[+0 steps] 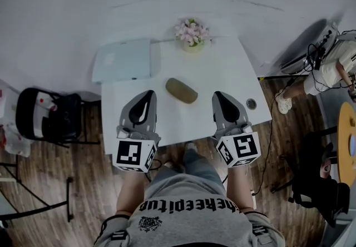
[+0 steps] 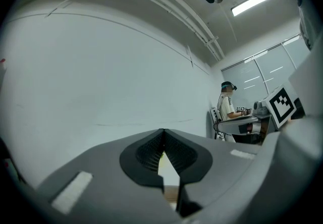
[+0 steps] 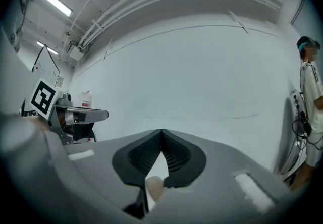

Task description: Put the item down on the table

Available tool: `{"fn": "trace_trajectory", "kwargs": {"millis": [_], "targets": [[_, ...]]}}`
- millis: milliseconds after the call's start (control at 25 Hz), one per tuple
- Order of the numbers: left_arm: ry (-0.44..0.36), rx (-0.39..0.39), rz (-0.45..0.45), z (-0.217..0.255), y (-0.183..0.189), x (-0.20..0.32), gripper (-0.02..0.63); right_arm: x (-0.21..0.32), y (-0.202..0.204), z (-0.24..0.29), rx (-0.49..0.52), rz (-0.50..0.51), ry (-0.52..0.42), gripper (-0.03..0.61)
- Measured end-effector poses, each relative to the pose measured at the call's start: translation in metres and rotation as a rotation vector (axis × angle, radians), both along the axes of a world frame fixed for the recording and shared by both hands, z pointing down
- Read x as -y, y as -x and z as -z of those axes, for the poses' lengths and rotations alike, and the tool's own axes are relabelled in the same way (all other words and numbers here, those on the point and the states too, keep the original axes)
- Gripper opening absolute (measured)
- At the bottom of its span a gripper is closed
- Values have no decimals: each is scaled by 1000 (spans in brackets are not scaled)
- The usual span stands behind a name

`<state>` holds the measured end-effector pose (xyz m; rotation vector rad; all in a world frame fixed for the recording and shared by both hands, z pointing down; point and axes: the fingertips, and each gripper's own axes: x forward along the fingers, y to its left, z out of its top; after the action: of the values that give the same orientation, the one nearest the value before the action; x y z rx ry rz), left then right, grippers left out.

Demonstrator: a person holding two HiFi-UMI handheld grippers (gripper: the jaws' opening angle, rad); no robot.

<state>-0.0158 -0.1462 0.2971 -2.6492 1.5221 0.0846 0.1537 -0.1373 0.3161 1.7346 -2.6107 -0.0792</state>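
**Pouch lies on the table, both grippers closed and empty**

Take the white table (image 1: pixel 222 68) in the head view as a dial, with twelve o'clock at its far edge. The olive-brown oblong pouch (image 1: pixel 181 90) lies flat near the centre of the dial. Its long axis runs from about ten o'clock to four o'clock, and nothing touches it.

The left gripper (image 1: pixel 149 94) is at seven o'clock from the pouch and the right gripper (image 1: pixel 218 95) at five o'clock. They sit either side of the pouch, near it but apart from it, and both point toward twelve o'clock.

In the left gripper view the ribbed black pads (image 2: pixel 150 151) are pressed together at the tip with nothing between them. In the right gripper view the pads (image 3: pixel 176 155) also meet at the tip and grip nothing. A small beige rounded shape shows through the gap lower down, but I cannot tell what it is.

A small pot of pink flowers (image 1: pixel 192 33) stands at twelve o'clock, near the far edge. A pale blue-green closed laptop (image 1: pixel 123 60) lies at ten o'clock and overhangs the table's left corner. A small round hole (image 1: pixel 251 104) is in the tabletop at four o'clock, just right of the right gripper.

Off the table, a black chair (image 1: pixel 47 115) stands at nine o'clock on the wooden floor (image 1: pixel 55 184). A person in pale clothes (image 1: pixel 328 70) is at three o'clock, well apart from the table.
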Motion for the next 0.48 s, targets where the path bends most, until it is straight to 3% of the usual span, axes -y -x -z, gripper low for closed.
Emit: {"fn": "trace_trajectory", "kwargs": {"millis": [480], "targets": [[3,-1,-4,1,1,-4,18,-3,3,8,5,2,-23,2]]}}
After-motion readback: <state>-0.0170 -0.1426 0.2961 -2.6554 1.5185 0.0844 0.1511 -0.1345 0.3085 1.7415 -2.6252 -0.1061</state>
